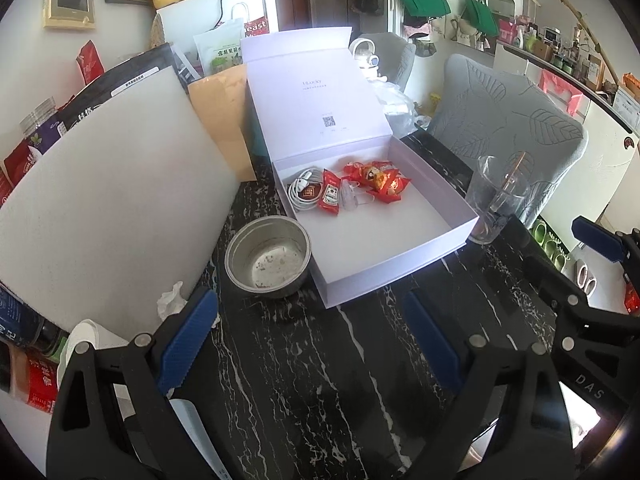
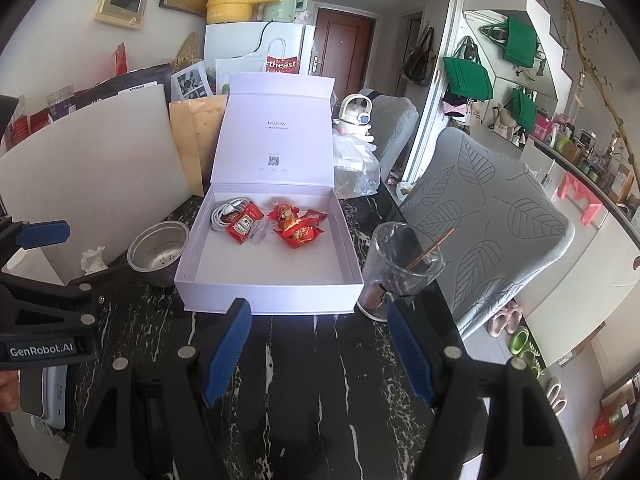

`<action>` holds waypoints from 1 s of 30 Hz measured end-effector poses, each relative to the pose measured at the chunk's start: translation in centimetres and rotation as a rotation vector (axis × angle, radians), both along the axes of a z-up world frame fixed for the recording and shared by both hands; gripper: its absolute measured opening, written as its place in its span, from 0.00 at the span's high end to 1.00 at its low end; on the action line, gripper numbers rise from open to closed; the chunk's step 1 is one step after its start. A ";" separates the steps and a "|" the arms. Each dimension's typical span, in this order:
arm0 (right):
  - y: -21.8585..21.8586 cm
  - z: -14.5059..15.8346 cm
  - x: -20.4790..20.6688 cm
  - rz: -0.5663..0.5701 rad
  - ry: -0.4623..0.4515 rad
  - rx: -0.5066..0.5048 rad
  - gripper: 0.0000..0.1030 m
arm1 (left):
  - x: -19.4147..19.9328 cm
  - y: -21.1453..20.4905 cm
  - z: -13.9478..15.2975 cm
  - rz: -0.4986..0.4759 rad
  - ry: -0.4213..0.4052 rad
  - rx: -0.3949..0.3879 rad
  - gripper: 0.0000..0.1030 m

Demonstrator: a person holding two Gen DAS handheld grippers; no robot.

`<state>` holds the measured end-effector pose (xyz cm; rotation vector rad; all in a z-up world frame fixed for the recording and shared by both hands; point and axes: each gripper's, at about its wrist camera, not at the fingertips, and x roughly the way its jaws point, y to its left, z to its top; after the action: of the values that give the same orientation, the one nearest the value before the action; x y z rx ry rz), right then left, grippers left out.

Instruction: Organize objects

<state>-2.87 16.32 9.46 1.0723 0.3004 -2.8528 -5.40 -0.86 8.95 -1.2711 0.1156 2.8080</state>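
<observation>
Open white box [image 2: 268,280] on black marble table [image 2: 312,400], at 12 o'clock of both claws. Inside, far end: red packets [image 2: 298,230], coiled white cable [image 2: 224,214]. Left gripper [image 1: 310,344] jaws apart, empty. Right gripper [image 2: 320,346] jaws apart, empty. Metal bowl [image 2: 158,250] at box's 9 o'clock, clear cup [image 2: 400,272] at 3 o'clock.

Beside one open white box [image 2: 272,296] I count one metal bowl [image 2: 158,252], one glass cup [image 2: 396,276]; inside, one cable [image 2: 224,216], two ketchup sachets [image 2: 242,226].

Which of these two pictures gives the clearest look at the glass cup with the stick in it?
The right wrist view: the glass cup stands near and whole, its stick plain. In the left wrist view the cup sits farther off to the side, the stick faint.
</observation>
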 end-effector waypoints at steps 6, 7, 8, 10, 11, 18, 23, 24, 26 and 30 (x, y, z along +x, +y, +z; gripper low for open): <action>0.1 -1.2 1.1 -0.006 -0.003 -0.023 0.31 | 1.2 -0.2 -1.3 0.023 -0.019 -0.011 0.09; 0.1 -1.4 1.3 -0.006 -0.004 -0.022 0.31 | 1.4 -0.2 -1.5 0.022 -0.022 -0.011 0.09; 0.1 -1.7 1.4 -0.004 -0.007 -0.020 0.31 | 1.6 -0.2 -1.6 0.022 -0.025 -0.014 0.09; -0.1 -2.2 1.6 -0.002 -0.017 -0.014 0.31 | 2.0 -0.2 -2.0 0.023 -0.026 -0.019 0.09; -0.1 -2.3 1.7 -0.003 -0.021 -0.013 0.31 | 2.1 -0.3 -2.1 0.025 -0.027 -0.021 0.09; -0.4 -3.4 1.8 0.006 -0.038 -0.024 0.31 | 2.7 -0.7 -3.1 0.028 -0.045 -0.008 0.09; -0.4 -3.7 1.5 0.007 -0.042 -0.034 0.31 | 2.4 -0.8 -3.7 0.033 -0.064 -0.010 0.09; -0.4 -3.7 1.5 0.007 -0.042 -0.034 0.31 | 2.4 -0.8 -3.8 0.034 -0.065 -0.011 0.09; -0.3 -3.8 1.3 0.009 -0.045 -0.037 0.31 | 2.3 -0.8 -3.9 0.034 -0.065 -0.008 0.09; -0.2 -3.9 1.0 0.005 -0.048 -0.037 0.31 | 2.2 -0.7 -4.0 0.022 -0.067 -0.009 0.09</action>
<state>-1.85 16.15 5.51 1.1303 0.2456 -2.8116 -3.20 -1.60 4.96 -1.3751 0.1124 2.7820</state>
